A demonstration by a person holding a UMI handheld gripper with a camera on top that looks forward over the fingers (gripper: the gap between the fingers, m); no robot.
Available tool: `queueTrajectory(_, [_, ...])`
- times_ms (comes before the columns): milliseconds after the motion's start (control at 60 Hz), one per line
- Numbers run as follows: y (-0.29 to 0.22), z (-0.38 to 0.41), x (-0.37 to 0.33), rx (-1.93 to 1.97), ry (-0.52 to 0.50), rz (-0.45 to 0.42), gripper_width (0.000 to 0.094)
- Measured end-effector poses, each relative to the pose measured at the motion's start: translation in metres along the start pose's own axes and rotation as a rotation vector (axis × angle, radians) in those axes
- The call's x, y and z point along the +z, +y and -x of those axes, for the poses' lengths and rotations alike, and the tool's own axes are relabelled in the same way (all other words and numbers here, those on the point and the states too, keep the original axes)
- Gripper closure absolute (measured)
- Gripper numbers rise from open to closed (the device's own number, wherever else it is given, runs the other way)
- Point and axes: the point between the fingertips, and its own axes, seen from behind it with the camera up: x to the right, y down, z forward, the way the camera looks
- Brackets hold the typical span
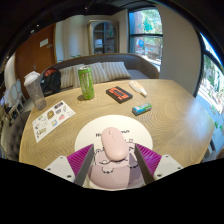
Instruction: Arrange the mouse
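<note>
A pale pink computer mouse (110, 152) sits between my two fingers, its front end pointing away over a round white mouse mat (134, 128) with small printing. Both fingers (82, 163) press against the mouse's sides, with the magenta pads showing on either side. My gripper (110, 165) is shut on the mouse, which is held at or just above the mat's near edge. The mat lies on a round wooden table (170, 115).
On the table beyond the mat are a green can (86, 82), a dark red box (118, 95), a white object (137, 89), a small teal object (142, 108), a clear glass (36, 93) and a printed card (52, 120). A sofa and windows lie behind.
</note>
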Motion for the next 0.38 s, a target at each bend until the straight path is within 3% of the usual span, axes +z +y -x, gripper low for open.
queueTrajectory(67, [-0.012, -0.001, -0.023, -0.030, 0.037, -0.019, 0.0098])
queueTrajectory(83, [-0.016, -0.002, -0.030, -0.034, 0.045, -0.026, 0.0050])
queueTrajectory(117, [-0.021, 0.001, -0.045, -0.034, 0.060, -0.038, 0.0097])
queueTrajectory(383, [-0.018, 0.054, -0.164, -0.005, 0.107, -0.071, 0.0086])
